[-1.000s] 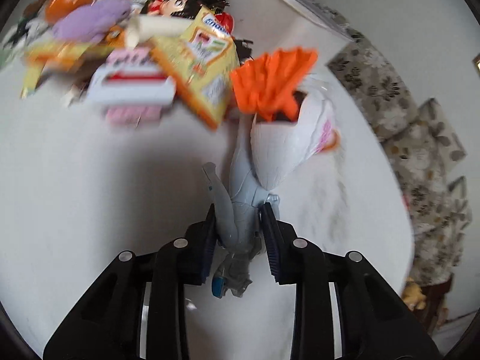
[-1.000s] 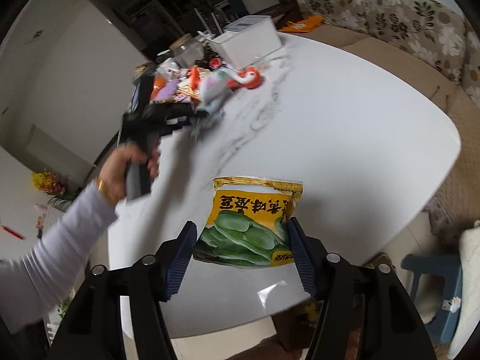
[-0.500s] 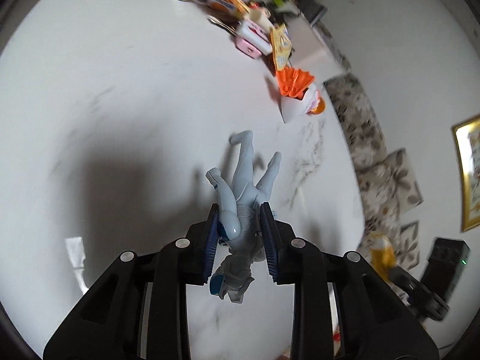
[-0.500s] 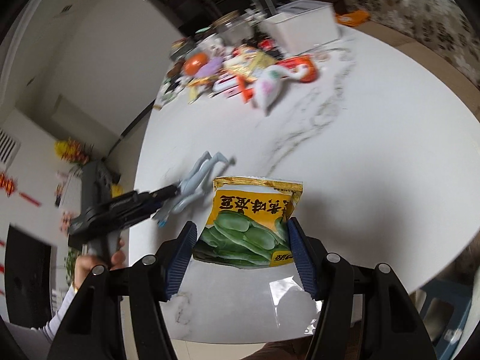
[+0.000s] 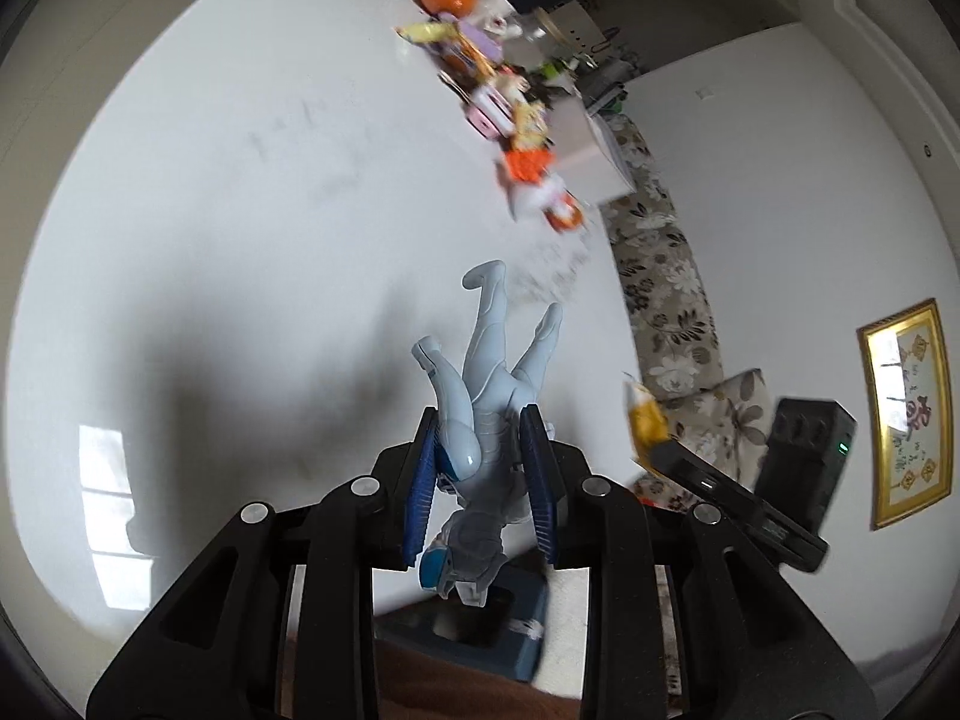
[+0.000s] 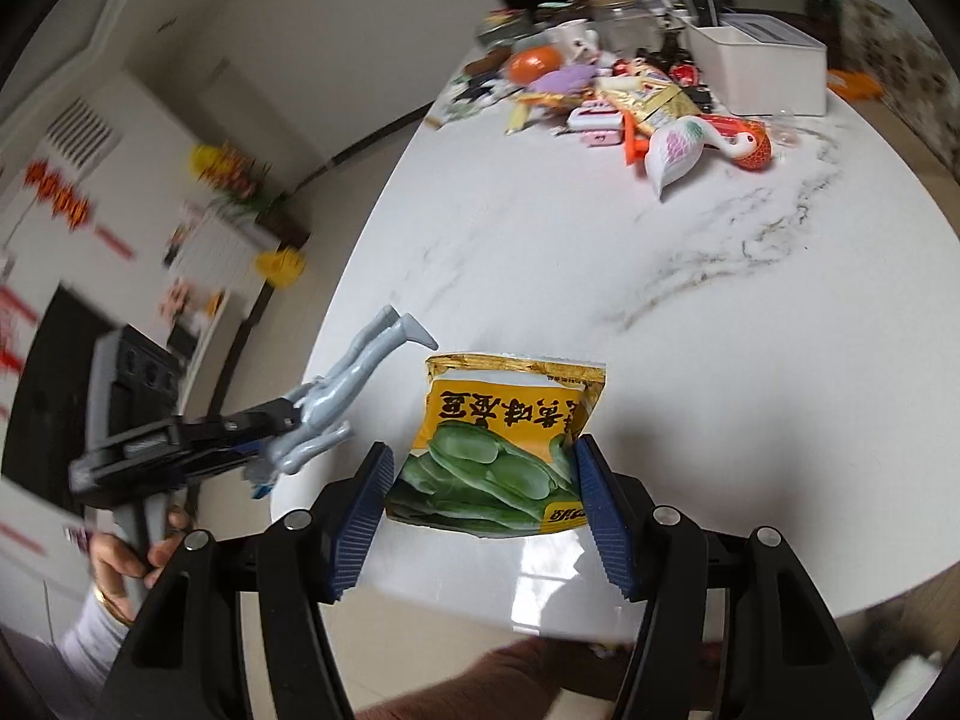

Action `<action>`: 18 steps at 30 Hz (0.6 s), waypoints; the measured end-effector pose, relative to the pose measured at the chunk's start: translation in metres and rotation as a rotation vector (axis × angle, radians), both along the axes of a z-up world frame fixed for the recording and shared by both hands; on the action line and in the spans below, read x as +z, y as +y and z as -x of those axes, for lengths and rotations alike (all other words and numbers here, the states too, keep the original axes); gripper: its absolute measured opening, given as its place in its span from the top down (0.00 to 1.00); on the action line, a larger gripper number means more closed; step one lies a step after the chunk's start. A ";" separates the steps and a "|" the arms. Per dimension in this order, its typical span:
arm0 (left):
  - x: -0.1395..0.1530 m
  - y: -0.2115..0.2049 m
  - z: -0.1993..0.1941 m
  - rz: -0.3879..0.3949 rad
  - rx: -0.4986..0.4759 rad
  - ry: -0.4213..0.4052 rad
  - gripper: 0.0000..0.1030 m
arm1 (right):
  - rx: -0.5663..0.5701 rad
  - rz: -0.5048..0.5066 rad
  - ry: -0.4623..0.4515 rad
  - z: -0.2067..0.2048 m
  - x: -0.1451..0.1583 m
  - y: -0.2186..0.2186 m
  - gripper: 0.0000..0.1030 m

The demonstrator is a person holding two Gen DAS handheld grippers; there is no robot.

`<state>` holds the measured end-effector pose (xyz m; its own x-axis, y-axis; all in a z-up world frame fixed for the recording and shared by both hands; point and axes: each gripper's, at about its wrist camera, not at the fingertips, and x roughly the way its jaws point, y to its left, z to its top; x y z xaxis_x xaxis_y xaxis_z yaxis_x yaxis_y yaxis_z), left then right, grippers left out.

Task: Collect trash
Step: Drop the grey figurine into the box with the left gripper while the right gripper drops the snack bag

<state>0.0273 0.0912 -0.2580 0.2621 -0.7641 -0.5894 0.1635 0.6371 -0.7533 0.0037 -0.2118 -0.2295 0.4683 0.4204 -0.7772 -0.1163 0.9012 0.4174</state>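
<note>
Between the blue ribbed pads of the left gripper [image 5: 483, 483] sits a pale grey toy figure [image 5: 492, 396], pinched at the torso with its head toward the camera and its legs splayed out toward twelve o'clock. It hangs in the air near the edge of the white marble table [image 5: 240, 240], not resting on it. In the right wrist view the same figure [image 6: 336, 402] shows at nine o'clock, sticking out of the left gripper [image 6: 264, 423], whose handle is wrapped by the person's left hand [image 6: 132, 558].

The right gripper [image 6: 480, 501] has its fingers set fairly wide apart, closed on the two side edges of a yellow snack bag [image 6: 510, 450] printed with green beans (the lettering reads upside down from here). The bag is held above the near part of the table [image 6: 720, 330].

At twelve to one o'clock in the right wrist view, at the far end of the table, lies a heap of wrappers and toys [image 6: 606, 96], with a white flamingo toy [image 6: 690, 147] at its near side and a white box [image 6: 759, 69] just behind. The left wrist view shows that heap [image 5: 498, 90] blurred at twelve o'clock, and a floral sofa [image 5: 660, 300] beyond the table at two.
</note>
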 end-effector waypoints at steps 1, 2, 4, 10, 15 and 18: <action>0.000 -0.006 0.014 0.011 -0.006 0.005 0.74 | 0.018 0.017 0.000 0.010 0.000 -0.003 0.41; -0.002 -0.018 0.035 0.020 -0.021 0.014 0.74 | 0.035 0.031 0.003 0.020 -0.002 -0.007 0.41; -0.009 -0.034 0.060 0.023 -0.045 0.036 0.74 | 0.055 0.052 0.028 0.045 -0.008 -0.021 0.41; -0.062 -0.097 0.136 0.048 -0.134 0.174 0.74 | 0.084 0.104 0.132 0.113 -0.039 -0.061 0.41; -0.128 -0.126 0.172 -0.025 -0.126 0.276 0.74 | 0.102 0.150 0.242 0.154 -0.092 -0.089 0.41; -0.179 -0.132 0.181 -0.091 -0.105 0.323 0.74 | 0.100 0.178 0.298 0.163 -0.140 -0.100 0.41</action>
